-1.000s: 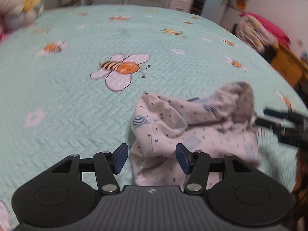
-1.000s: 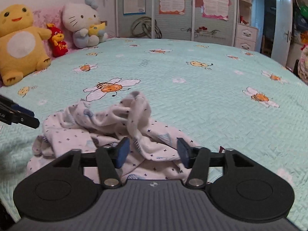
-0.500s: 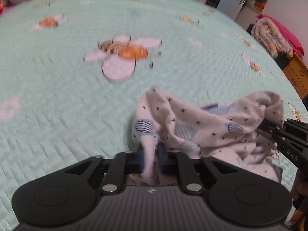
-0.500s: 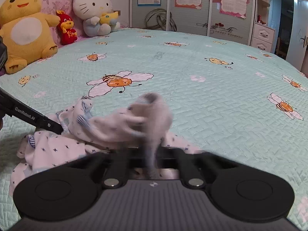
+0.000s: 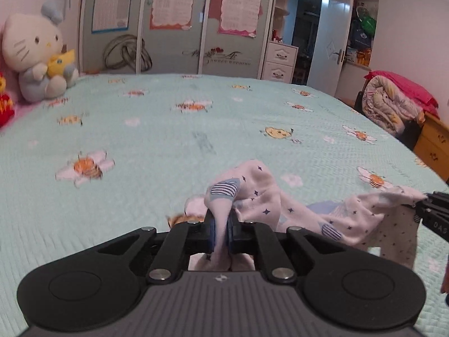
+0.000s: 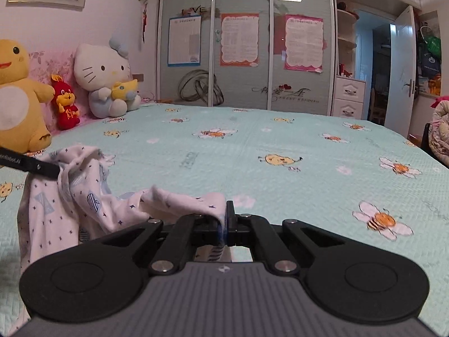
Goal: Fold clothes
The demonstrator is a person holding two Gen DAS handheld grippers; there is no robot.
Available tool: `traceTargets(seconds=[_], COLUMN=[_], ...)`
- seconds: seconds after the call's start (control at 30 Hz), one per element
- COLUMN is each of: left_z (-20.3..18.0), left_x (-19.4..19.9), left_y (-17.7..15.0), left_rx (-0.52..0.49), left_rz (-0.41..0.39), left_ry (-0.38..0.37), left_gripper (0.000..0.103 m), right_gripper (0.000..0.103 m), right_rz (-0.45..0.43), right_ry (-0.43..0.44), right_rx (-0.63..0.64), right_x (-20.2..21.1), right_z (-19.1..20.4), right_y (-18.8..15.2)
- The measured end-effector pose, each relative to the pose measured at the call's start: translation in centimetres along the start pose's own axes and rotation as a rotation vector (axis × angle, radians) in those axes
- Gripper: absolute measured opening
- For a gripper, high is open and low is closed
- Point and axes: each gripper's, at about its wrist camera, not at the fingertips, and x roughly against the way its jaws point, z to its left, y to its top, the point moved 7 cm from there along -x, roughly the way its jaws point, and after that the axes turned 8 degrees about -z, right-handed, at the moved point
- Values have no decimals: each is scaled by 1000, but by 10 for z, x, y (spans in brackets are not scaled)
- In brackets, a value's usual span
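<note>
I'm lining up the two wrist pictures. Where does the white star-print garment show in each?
Left wrist view: white star-print garment at lower centre, pinched in the left gripper, stretching right to the right gripper.
Right wrist view: garment at lower left, running to the right gripper at centre.
Shared landmark: white cat plush.

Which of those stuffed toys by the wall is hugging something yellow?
The white cat plush with the blue bow, holding a yellow toy; the yellow plush and red plush hold nothing.
</note>
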Motion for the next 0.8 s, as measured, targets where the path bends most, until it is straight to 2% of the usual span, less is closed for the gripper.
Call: traceTargets(seconds=[0.1,0.23,0.3,0.37,0.4,0.43,0.47,0.5,0.6,0.63,0.7,0.8], left_z=[-4,-9,-4,8,15,24,33,42,68,75,81,80], left_x=[-19,-46,-65,-89,-100,-97,-95,-92,-83,-75,-55,-24], left_y=[19,45,57,58,52,42,31,20,-13,-25,-51,-94], left_rx=[-65,-149,-157,-179,-194,-166,-138,-110,-26,9,82,182], left_rz=[-21,-62,-85,-77,-44,-16,11,38,120,139,173,226], left_ry=[17,65,120,234,287,292,296,300,312,308,272,202], left_gripper=[7,7,10,18,20,20,19,22,33,33,33,39], right_gripper=[0,0,0,5,13,21,37,46,48,48,49,54], right_rz=[-18,-69,-77,-52,-32,3,37,59,96,107,127,163], right_ry=[-17,-81,-112,-141,-148,-142,-131,-122,-87,-61,6,101], right_rx=[13,-10,-41,-58,-61,-56,-54,-55,-69,-83,-115,-149], right_x=[-17,-42,-60,-83,-94,-102,-107,-107,-87,-76,-54,-19], right_z=[-4,-17,-26,-33,-35,-35,-34,-32,-23,-18,-4,26], right_y=[13,35,43,42,39,32,24,16,-7,-15,-31,-55])
